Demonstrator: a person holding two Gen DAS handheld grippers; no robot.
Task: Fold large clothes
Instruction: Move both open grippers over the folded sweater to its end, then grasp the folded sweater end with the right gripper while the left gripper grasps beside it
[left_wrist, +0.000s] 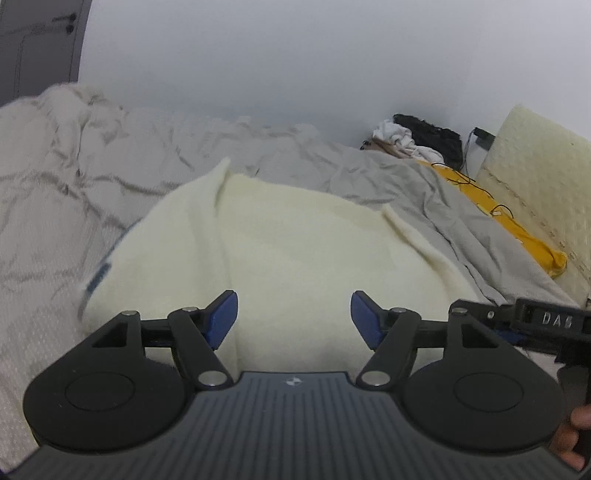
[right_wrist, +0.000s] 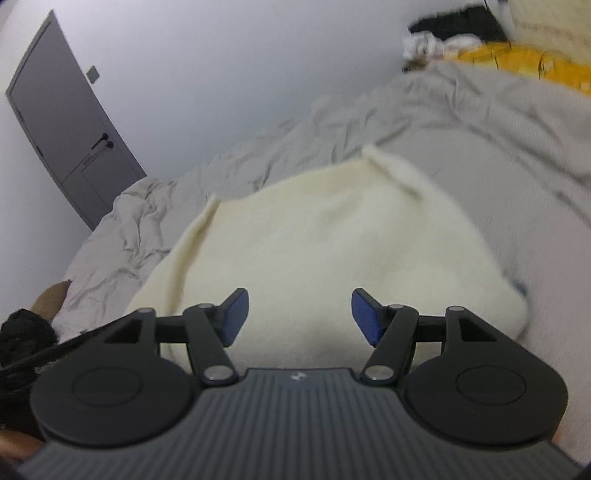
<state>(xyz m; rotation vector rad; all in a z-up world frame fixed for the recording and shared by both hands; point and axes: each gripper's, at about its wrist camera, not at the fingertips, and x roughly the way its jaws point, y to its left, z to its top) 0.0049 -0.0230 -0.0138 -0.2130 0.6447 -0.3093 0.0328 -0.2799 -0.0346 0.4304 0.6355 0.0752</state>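
A: Cream garment (left_wrist: 280, 236) spread on the bed, directly below and ahead of both grippers.

B: Left gripper (left_wrist: 293, 314) first?

A: Jaws standing well apart, blue pads (left_wrist: 223, 317) clear of the cloth, nothing clamped between them. Only cream fabric seen through the gap, lying lower down.

B: Right gripper (right_wrist: 297, 314)?

A: Likewise parted, blue pads (right_wrist: 234, 315) bare, gripping nothing. Hovering over the near edge of the same garment (right_wrist: 325, 251). Somewhat blurred, but no cloth pinched.

B: Anything at the frame edges?

A: Part of the right gripper's black body at the right side of the left wrist view, marked with pale letters, plus fingertips (left_wrist: 576, 439) at the lower right corner.

B: Shape of the garment?

A: Folded into a broad, rounded block, with a flap edge raised along its left side and another ridge at the far right. A small blue patch (left_wrist: 98, 277) showing at its left border.

B: Beyond it?

A: Wrinkled grey bedding (left_wrist: 332, 162) under and around, bunched quilt (left_wrist: 55, 125) further left. Yellow cloth (left_wrist: 498, 218) with thin black cords along the right, beside a pale textured pillow (left_wrist: 535, 177). A heap of white and black clothes (left_wrist: 417, 138) by the white wall (left_wrist: 295, 55). Grey door (right_wrist: 70, 129) far left in the right wrist view.
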